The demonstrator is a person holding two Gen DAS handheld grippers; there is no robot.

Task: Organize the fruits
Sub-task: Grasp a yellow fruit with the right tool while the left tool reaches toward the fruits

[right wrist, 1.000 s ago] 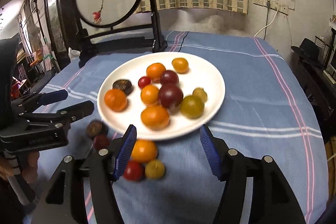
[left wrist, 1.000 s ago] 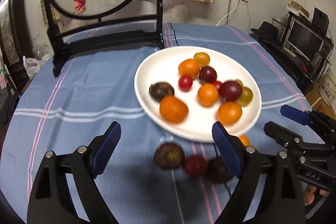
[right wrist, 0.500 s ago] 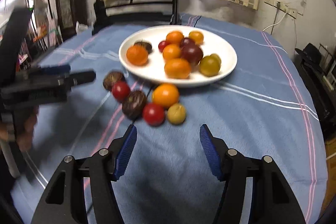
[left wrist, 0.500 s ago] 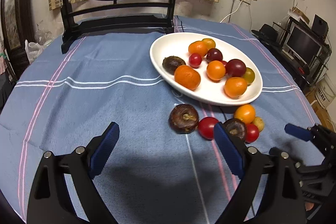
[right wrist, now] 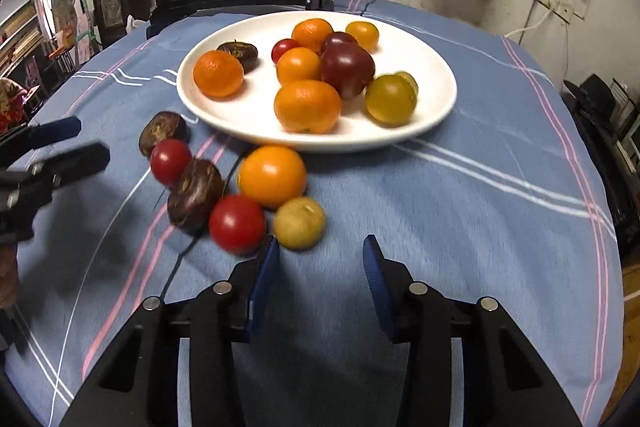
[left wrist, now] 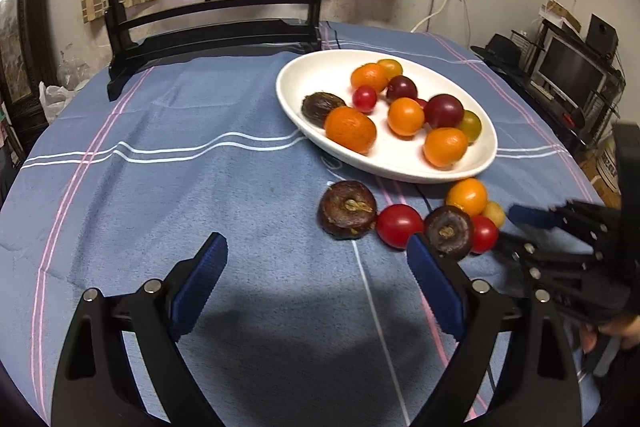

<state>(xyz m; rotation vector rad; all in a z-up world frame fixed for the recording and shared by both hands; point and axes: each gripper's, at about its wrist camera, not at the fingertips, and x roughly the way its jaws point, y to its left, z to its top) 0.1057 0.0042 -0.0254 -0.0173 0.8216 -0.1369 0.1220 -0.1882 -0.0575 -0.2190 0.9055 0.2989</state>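
A white plate [left wrist: 400,169] [right wrist: 248,123] holds several oranges, plums and small tomatoes. In front of it on the blue cloth lie several loose fruits: two brown ones [left wrist: 347,209] [right wrist: 195,200], two red tomatoes [left wrist: 399,225] [right wrist: 237,224], an orange [left wrist: 467,196] [right wrist: 272,175] and a small yellow fruit [right wrist: 299,223]. My left gripper [left wrist: 316,291] is open and empty, low over the cloth just before the loose fruits. My right gripper [right wrist: 318,285] is open and empty, right beside the yellow fruit; it also shows at the right of the left wrist view [left wrist: 532,223].
A dark wooden stand with a round embroidered screen [left wrist: 208,27] stands at the back of the round table. The blue striped cloth [left wrist: 160,167] covers the table. A monitor and shelves [left wrist: 572,75] are beyond the right edge.
Both grippers have pulled back and lowered toward the cloth. The loose fruits in front of the plate have come into full view. Both stay open.
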